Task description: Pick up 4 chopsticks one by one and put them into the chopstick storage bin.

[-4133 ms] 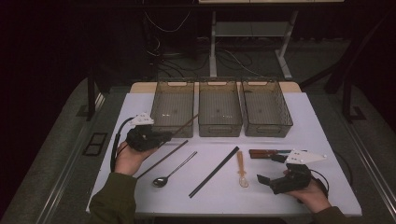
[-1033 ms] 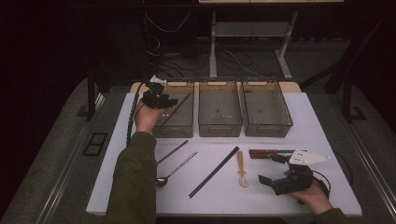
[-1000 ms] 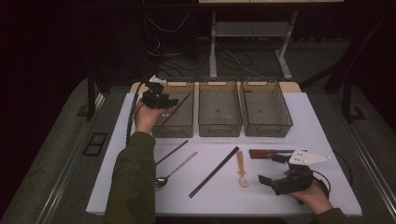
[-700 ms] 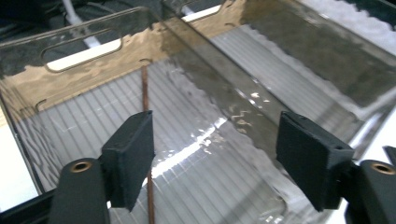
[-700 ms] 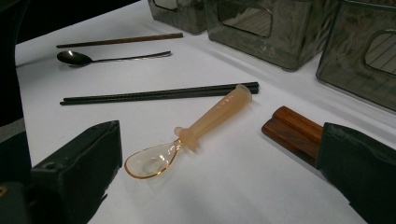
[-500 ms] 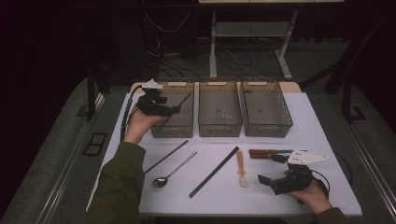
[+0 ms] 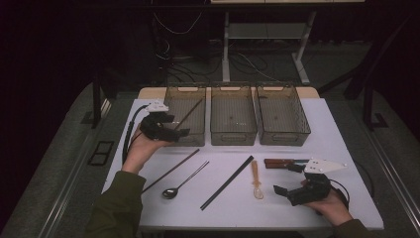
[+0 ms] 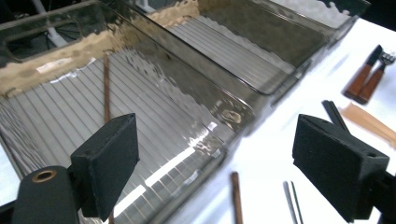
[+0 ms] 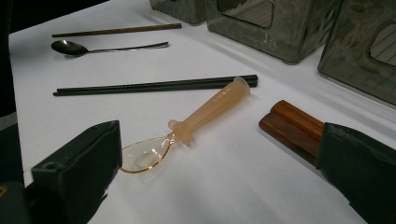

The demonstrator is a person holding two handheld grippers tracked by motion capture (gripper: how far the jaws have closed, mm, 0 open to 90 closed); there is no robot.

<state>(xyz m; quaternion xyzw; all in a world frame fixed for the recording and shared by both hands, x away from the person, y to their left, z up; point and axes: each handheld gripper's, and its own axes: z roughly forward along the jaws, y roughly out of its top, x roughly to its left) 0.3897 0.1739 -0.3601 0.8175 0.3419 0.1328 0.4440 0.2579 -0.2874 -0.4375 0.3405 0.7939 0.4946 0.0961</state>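
Left hand-held gripper (image 7: 179, 127) hovers with jaws wide and empty, having just been opening, at the near rim of the left bin (image 7: 197, 136). Beyond its pads, a brown chopstick (image 8: 107, 86) lies inside, likely sorted there; its mate (image 7: 171, 170) waits on the desk (image 7: 327, 134). A second ago this gripper reached farther over the bin.

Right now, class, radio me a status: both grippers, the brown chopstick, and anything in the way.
Left gripper open, jaws just been opening, nothing between. Right gripper open, empty, near amber spoon. One brown chopstick in left bin; the other on table. Nothing blocking.
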